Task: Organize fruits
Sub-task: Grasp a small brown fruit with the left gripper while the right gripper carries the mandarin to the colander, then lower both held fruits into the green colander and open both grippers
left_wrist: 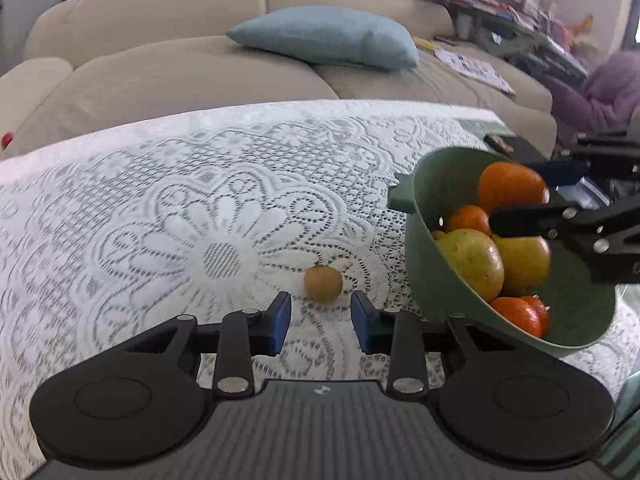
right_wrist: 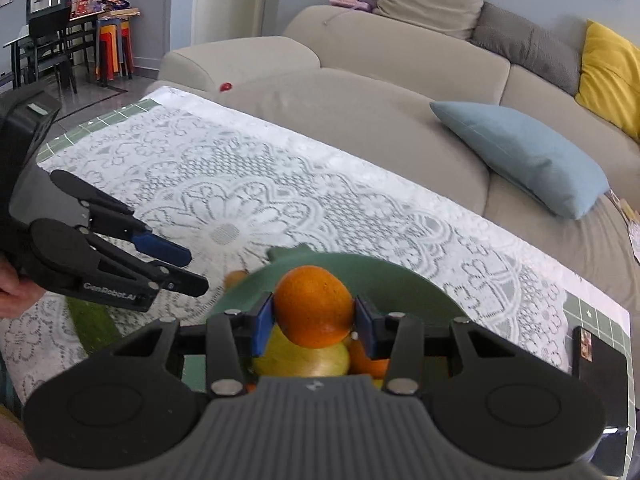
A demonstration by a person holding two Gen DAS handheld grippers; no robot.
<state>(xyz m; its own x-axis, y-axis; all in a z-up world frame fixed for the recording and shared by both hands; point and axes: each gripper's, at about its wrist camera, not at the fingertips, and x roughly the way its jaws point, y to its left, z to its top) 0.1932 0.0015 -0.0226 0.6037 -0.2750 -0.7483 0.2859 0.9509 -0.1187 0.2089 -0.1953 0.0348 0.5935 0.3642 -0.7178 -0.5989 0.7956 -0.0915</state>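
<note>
White lace cloth (left_wrist: 168, 208), flower pattern, spread over the surface; a green gridded mat (right_wrist: 600, 320) shows at its edges.

Green bowl (left_wrist: 432, 248), plastic, with a small lug handle, standing on the cloth at the right of the left wrist view. Contents: oranges, one yellow-green fruit (left_wrist: 472, 260), further yellow fruit beneath.

Orange (right_wrist: 314, 306), topmost: pinched between the blue pads of the right tongs (right_wrist: 314, 320), above the other fruit in the bowl.

Small brownish-yellow round fruit (left_wrist: 323, 283), loose on the cloth, just left of the bowl and just beyond the tips of the left tongs (left_wrist: 320, 318).

Left tongs: blue pads apart, nothing between them, held over the cloth. A hand (right_wrist: 12, 292) grips their body in the right wrist view.

Beige sofa (left_wrist: 180, 60) behind the surface, with a light blue cushion (left_wrist: 328, 36) and a yellow cushion (right_wrist: 612, 72).

Small red object (right_wrist: 225, 87) on the sofa edge; kind not discernible.
</note>
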